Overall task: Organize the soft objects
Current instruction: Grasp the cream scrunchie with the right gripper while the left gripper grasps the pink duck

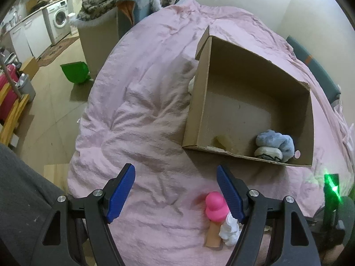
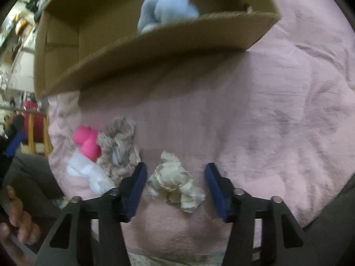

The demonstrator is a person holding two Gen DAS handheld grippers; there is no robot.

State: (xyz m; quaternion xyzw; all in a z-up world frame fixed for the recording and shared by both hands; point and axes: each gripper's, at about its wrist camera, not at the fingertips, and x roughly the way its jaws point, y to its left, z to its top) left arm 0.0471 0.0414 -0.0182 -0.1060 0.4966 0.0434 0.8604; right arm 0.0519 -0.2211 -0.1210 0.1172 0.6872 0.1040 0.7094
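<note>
On the bed, a pink bedspread carries an open cardboard box, which is seen from the left wrist view ahead and to the right of the left gripper. Inside the box, against its near wall, a light blue soft item is seen resting on a white item with dark markings. The jaws of the left gripper are spread wide and hold nothing. Just beside its right finger, a pink soft toy, a white crumpled item and a tan tube are grouped together on the bedspread, touching one another.

From the right wrist view, which is blurred, the right gripper is positioned low over the bedspread with its jaws wide apart. A cream ruffled item lies between the two fingers; whether either finger touches it cannot be told. To its left, a beige ruffled item, the pink toy and the white item are clustered. The box stands beyond them, with the blue item visible above its near wall.
</note>
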